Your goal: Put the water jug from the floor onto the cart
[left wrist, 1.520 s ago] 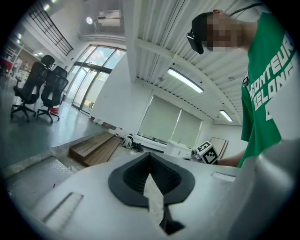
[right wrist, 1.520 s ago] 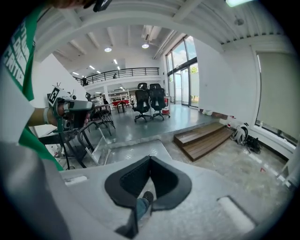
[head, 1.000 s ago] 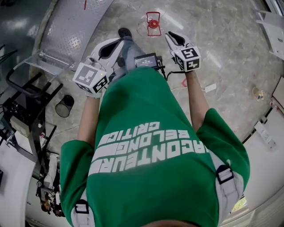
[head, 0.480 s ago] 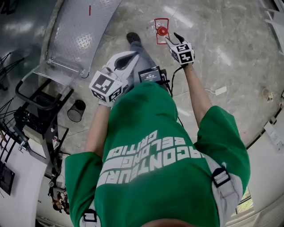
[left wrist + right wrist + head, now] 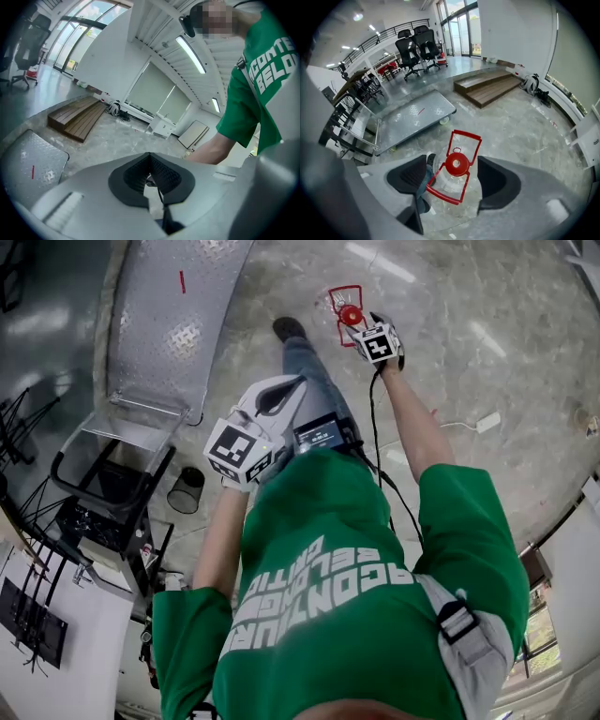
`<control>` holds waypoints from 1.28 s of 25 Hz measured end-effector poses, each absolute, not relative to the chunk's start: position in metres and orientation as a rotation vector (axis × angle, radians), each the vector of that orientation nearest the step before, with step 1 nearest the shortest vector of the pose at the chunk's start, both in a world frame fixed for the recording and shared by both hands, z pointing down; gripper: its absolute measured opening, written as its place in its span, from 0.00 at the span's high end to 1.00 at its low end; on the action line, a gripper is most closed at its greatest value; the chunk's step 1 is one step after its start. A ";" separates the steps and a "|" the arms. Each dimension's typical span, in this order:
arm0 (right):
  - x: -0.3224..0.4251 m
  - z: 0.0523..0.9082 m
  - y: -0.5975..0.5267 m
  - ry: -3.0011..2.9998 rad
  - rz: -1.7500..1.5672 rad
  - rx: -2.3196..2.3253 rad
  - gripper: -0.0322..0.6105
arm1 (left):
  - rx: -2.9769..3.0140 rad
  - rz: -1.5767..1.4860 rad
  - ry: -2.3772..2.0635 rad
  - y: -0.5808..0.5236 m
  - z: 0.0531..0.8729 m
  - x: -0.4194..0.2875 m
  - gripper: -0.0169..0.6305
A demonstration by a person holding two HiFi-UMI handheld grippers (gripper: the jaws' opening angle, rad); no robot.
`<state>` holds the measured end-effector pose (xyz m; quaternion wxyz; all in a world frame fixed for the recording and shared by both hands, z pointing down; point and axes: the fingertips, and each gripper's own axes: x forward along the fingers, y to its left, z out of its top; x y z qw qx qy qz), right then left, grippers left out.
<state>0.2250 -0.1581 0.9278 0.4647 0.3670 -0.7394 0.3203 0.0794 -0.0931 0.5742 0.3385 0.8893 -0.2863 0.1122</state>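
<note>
task barely begun: water jug point(image 5: 455, 165) stands on the floor point(image 5: 450, 352), not on the cart point(image 5: 178, 324); right claw point(image 5: 452, 164), just opened wide, hangs over it, gripping nothing; left claw point(image 5: 151, 177) closed, empty.

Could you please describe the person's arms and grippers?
The left gripper and right gripper are grey shells with black ribbed pads and marker cubes. The right one trails a black cable. Its jaws have just been opening above the water jug. Short green sleeves.

A green short-sleeved shirt point(image 5: 356, 615) with white lettering is worn. Grey buckled straps point(image 5: 476, 651) are laid over the shirt; blue jeans point(image 5: 305, 367) and a dark shoe point(image 5: 287, 328) are seen beyond it.
</note>
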 end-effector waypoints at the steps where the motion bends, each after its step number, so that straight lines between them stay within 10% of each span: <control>1: 0.226 0.938 -0.160 -1.810 0.787 0.900 0.44 | 2.314 0.300 -0.733 -0.095 0.577 0.083 0.95; 32: 0.247 1.043 -0.169 -1.533 0.937 1.057 0.47 | 2.231 0.346 -0.751 -0.117 0.619 0.080 0.95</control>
